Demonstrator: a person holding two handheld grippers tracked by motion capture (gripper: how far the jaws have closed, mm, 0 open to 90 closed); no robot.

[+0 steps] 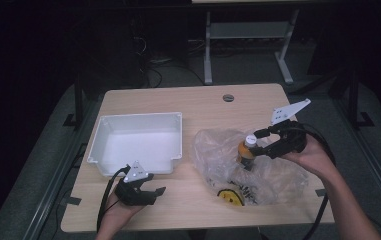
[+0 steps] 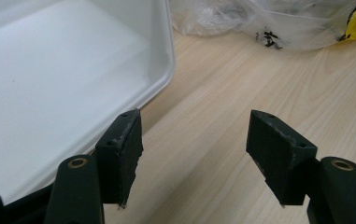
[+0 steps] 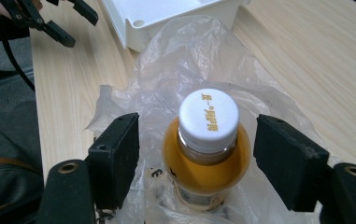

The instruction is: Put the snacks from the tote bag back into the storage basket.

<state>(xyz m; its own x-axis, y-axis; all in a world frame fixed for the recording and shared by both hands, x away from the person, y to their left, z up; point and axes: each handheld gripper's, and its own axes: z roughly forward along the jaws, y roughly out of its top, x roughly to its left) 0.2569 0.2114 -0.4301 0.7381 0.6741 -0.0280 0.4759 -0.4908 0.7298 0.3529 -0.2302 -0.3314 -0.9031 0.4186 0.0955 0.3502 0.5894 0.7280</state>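
Observation:
A bottle of orange liquid with a white cap [image 3: 208,116] stands upright in a crumpled clear plastic bag [image 3: 189,51] on the right half of the wooden table [image 1: 203,100]. My right gripper [image 3: 196,158] has its jaws on either side of the bottle [image 1: 248,150], with a clear gap at the left pad and a narrow one at the right pad. In the high view this gripper [image 1: 259,142] reaches the bottle from the right. My left gripper [image 2: 194,149] stands open over bare wood near the front edge, beside the corner of a white tray [image 2: 166,70], nothing between its jaws.
The white tray [image 1: 138,120] lies on the left half of the table with nothing in it. The bag [image 1: 248,170] holds a yellow and black item [image 1: 230,196] at its front. A round cable hole [image 1: 228,97] sits near the far edge. Table legs and cables stand beyond.

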